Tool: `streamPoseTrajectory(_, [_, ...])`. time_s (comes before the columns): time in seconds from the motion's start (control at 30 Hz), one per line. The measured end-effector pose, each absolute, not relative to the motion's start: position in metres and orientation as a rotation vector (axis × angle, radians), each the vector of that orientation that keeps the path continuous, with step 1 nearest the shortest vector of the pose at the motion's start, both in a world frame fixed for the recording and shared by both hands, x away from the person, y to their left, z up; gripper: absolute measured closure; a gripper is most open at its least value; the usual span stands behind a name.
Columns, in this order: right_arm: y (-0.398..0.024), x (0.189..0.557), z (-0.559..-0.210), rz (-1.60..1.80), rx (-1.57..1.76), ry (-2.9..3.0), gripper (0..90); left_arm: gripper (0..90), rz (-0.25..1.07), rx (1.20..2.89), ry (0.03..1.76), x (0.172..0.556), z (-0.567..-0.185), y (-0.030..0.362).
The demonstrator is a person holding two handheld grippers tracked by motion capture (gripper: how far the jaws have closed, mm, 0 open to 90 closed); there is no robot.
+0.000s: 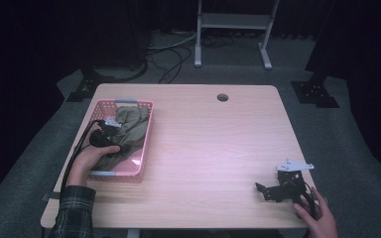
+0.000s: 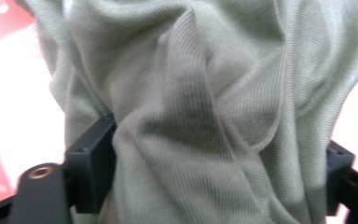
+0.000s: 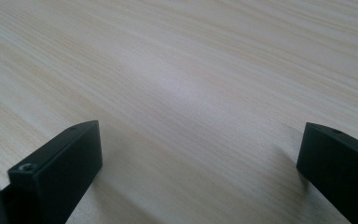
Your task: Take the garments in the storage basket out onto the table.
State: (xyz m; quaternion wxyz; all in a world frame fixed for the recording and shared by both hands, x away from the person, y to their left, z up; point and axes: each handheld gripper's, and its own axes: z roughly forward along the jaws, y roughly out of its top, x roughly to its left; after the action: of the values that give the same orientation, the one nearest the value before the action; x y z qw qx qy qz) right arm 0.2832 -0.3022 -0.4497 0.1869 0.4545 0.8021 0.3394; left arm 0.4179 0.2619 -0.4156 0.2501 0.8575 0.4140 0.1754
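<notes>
The olive-green garment [image 1: 130,130] lies bunched inside the pink basket [image 1: 148,133] at the table's left side, a likely place to lift it from, and a thick fold of its ribbed cloth [image 2: 200,135] fills the gap between the left gripper [image 1: 110,130]'s jaws, which press in on it from both sides. Well away from the basket, near the front right corner of the table [image 1: 213,148], the right gripper [image 1: 270,191] rests low over bare wood with its jaws spread wide and nothing between them, seemingly waiting its turn.
</notes>
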Motion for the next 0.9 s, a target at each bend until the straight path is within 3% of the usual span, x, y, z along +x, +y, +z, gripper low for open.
streamPoseTrajectory(0.17, [-0.302, 0.283, -0.450, 0.956, 1.280, 2.257, 0.0, 30.7, 0.488, 2.327, 1.130, 0.416, -0.413, 0.263])
streamPoseTrajectory(0.33, [-0.302, 0.283, -0.450, 0.956, 1.280, 2.257, 0.0, 48.2, 0.477, 2.287, 1.136, 0.414, -0.409, 0.268])
streamPoseTrajectory(0.9, [-0.302, 0.283, -0.450, 0.956, 1.281, 2.257, 0.0, 51.5, 0.395, 2.264, 1.143, 0.414, -0.404, 0.271])
